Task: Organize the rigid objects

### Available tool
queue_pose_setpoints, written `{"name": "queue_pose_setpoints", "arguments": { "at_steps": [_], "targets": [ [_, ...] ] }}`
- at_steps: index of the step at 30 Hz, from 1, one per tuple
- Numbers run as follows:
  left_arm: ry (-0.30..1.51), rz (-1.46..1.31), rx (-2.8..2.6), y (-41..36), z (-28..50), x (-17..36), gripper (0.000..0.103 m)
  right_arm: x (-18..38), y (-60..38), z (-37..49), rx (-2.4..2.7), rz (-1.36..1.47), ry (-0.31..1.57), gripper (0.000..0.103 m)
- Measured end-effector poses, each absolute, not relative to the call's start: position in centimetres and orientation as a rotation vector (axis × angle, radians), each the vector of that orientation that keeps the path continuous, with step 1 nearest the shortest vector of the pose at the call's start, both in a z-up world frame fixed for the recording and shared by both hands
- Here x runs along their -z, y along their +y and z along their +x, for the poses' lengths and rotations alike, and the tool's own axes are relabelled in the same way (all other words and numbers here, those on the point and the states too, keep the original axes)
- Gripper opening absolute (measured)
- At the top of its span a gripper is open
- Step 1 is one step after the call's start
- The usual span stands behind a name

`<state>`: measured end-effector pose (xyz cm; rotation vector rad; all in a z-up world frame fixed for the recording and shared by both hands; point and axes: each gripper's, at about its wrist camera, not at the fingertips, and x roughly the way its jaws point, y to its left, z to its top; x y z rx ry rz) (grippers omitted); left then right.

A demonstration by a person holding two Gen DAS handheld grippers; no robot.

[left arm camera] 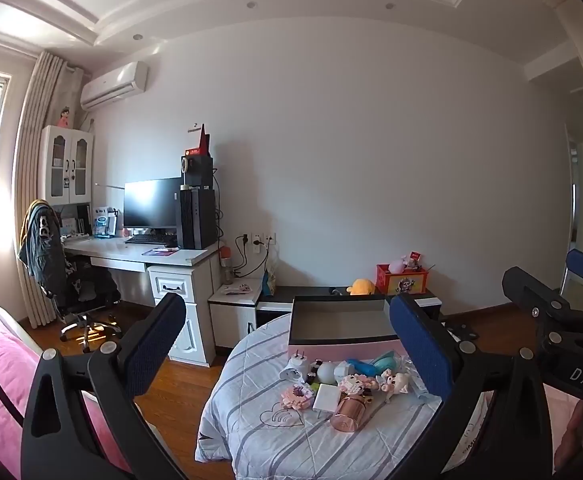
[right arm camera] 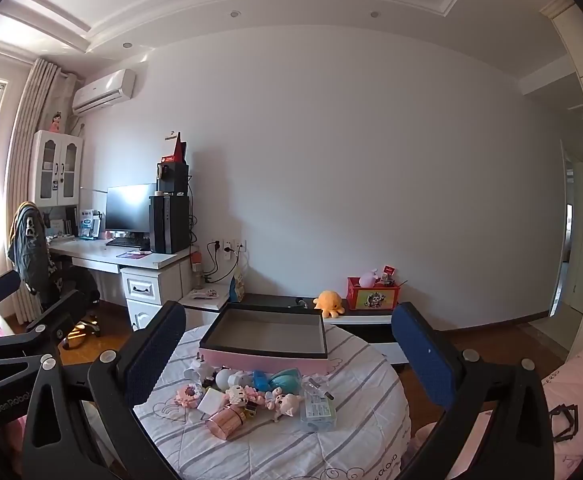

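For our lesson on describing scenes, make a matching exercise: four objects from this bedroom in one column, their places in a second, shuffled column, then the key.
Objects
1. open pink box
2. rose-gold canister
3. orange octopus plush
4. computer monitor

Places
A. on the white desk by the window
B. on the low dark cabinet by the wall
C. far side of the striped round cushion, behind the toys
D. lying on its side, nearest the camera

Pairs: 1-C, 2-D, 3-B, 4-A
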<state>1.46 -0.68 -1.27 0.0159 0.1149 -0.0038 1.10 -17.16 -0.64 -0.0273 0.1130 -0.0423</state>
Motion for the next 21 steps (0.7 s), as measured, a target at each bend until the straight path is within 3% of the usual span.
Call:
{"name": "queue_pose_setpoints", "arguments": {
  "at_steps": [21],
  "targets": [
    [0.117,0.005,0.001,0.2,0.7,0.7,0.103,0.5,-17.0,1.0,0.038,-0.032,0.121,0.103]
  ]
}}
